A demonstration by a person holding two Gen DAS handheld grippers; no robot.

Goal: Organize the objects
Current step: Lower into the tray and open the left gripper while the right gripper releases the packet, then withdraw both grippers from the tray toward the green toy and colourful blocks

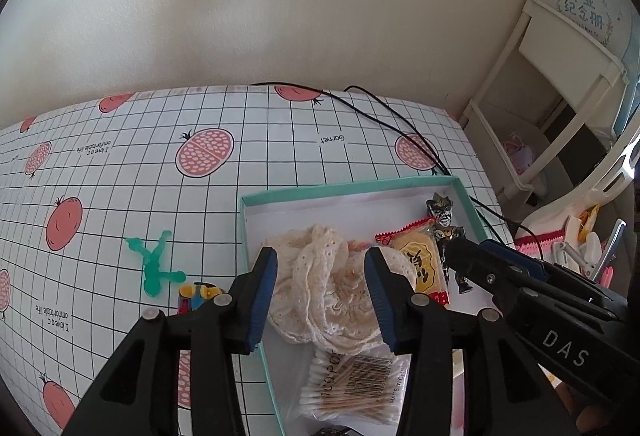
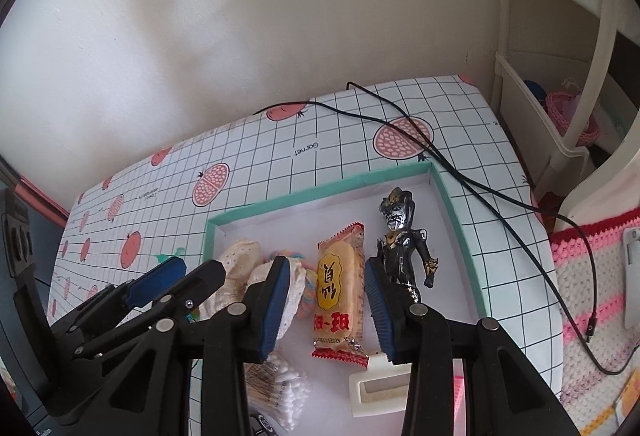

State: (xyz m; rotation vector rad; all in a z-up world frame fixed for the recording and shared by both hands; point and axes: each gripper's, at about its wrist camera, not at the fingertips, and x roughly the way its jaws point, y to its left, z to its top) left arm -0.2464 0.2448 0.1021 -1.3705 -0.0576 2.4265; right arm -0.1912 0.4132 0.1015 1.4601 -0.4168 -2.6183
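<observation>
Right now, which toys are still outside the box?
The green figure and the small colourful toy, both on the tablecloth left of the box. The black figure lies inside it.

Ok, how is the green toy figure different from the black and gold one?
The green toy figure is translucent green plastic with splayed limbs, while the black and gold figure is glossy, dark and detailed. The green toy figure lies on the tablecloth outside the teal box; the black and gold figure lies inside it. Both lie flat, ungripped.
</observation>
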